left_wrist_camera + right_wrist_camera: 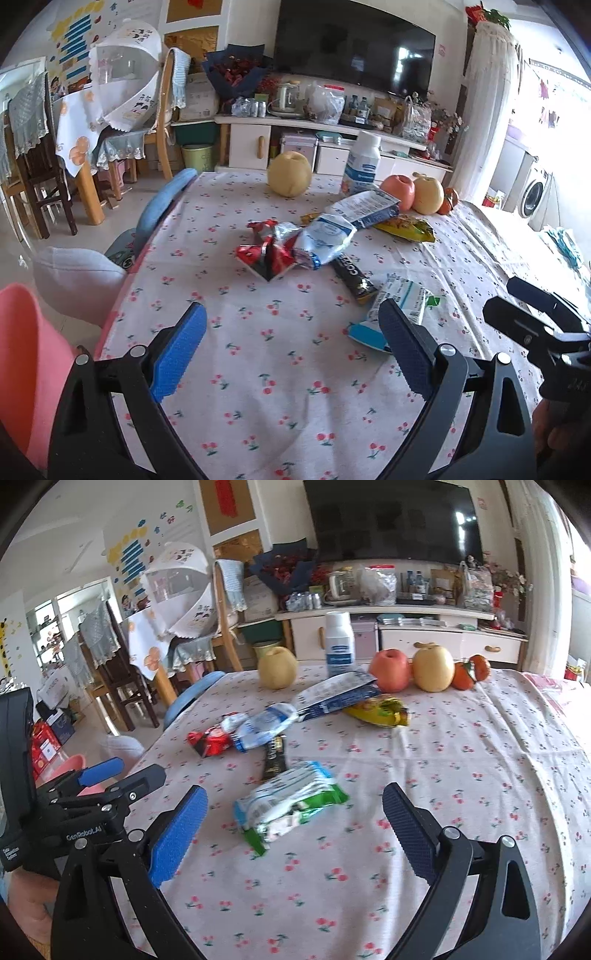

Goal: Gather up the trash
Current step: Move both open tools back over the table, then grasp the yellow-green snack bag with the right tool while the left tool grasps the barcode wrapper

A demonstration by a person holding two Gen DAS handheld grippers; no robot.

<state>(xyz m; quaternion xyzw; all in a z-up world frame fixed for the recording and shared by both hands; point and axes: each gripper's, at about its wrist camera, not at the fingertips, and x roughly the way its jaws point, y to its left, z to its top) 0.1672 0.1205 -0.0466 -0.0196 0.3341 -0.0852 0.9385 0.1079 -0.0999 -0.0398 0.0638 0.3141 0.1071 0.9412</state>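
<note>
Currently pre-grasp: both grippers hover over the table (258, 406), nothing picked yet. Left gripper (293, 352) has its fingers spread wide, empty; right gripper (295, 834) likewise spread and empty. Trash sits mid-table: a green-white wrapper (291, 805) lies closest, just ahead of the right gripper and roughly between its fingers' line of approach; a black sachet (275, 758) touches its far edge. Beyond that, a red wrapper (210, 740) and a crumpled blue-white bag (266, 725) overlap, then a blue pouch (336, 696) resting partly on a yellow packet (380, 710). Fruit (432, 668) and a white bottle (340, 644) stand along the far edge, probably not trash. My read: the next move is right gripper forward and down onto the green-white wrapper, closing across its short side; it's thin crinkly film, so pinch low or it may slip. Containers: a pink bin (29, 369) sits off the table's left edge beside the left gripper, likely the drop target; its inside is barely visible, so I can't tell what's in it. A green bucket (197, 157) stands on the floor by the cabinet, contents hidden.
</note>
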